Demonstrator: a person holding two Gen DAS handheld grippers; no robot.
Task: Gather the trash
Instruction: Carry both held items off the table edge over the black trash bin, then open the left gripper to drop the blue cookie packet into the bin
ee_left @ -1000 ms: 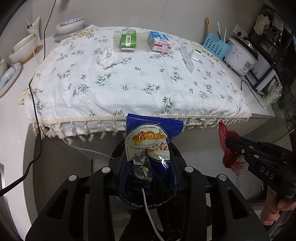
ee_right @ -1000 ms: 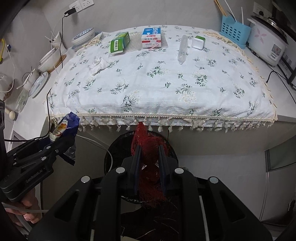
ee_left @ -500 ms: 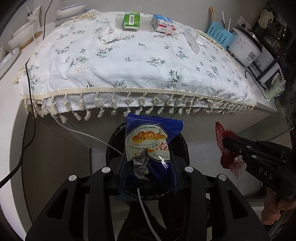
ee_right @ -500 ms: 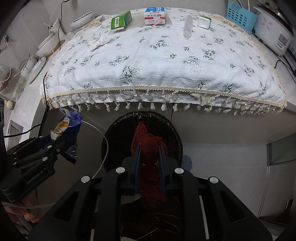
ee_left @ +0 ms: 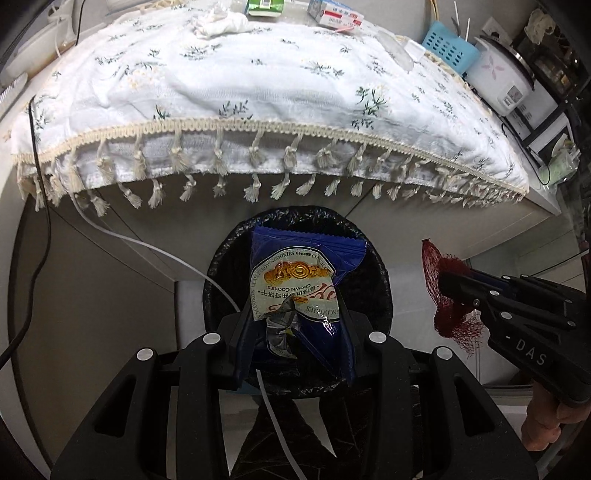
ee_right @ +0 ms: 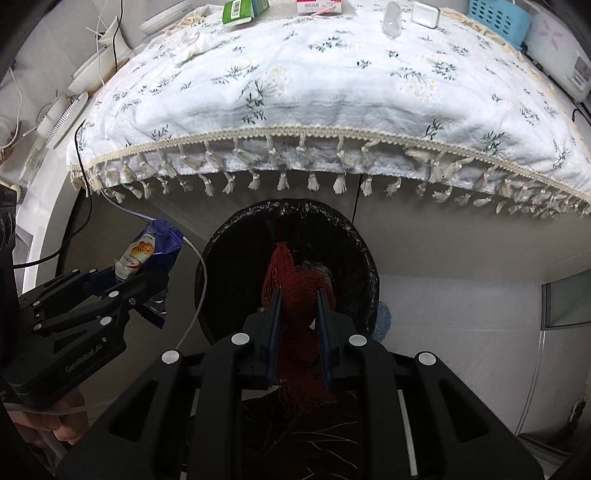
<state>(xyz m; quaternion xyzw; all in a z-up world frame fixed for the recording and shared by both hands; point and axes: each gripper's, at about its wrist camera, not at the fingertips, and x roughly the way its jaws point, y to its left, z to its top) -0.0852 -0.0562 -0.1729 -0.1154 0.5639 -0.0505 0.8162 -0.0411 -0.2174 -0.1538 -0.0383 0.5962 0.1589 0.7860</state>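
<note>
My left gripper (ee_left: 293, 317) is shut on a blue cookie wrapper (ee_left: 295, 284) and hangs over a round bin lined with a black bag (ee_left: 221, 273). My right gripper (ee_right: 297, 299) is shut on a bunched red mesh bag (ee_right: 291, 280), right above the same bin (ee_right: 221, 266). Each gripper shows in the other's view: the right gripper (ee_left: 448, 286) with the red mesh (ee_left: 439, 291) at right, the left gripper (ee_right: 162, 273) with the wrapper (ee_right: 147, 251) at left. On the tablecloth lie a crumpled tissue (ee_left: 218, 24), a green carton (ee_right: 240, 9) and a red-and-white carton (ee_left: 334, 16).
The table's fringed floral cloth (ee_left: 258, 92) overhangs the bin. A white cable (ee_left: 147, 247) and a black cable (ee_left: 33, 266) hang at left. A blue basket (ee_left: 448, 51) and a rice cooker (ee_left: 506, 77) stand at the far right. A clear bottle (ee_right: 392, 18) lies on the cloth.
Both grippers have come down from table height toward the bin, each still holding its item. The bin's mouth looms larger and the table top has slid up in both views.
</note>
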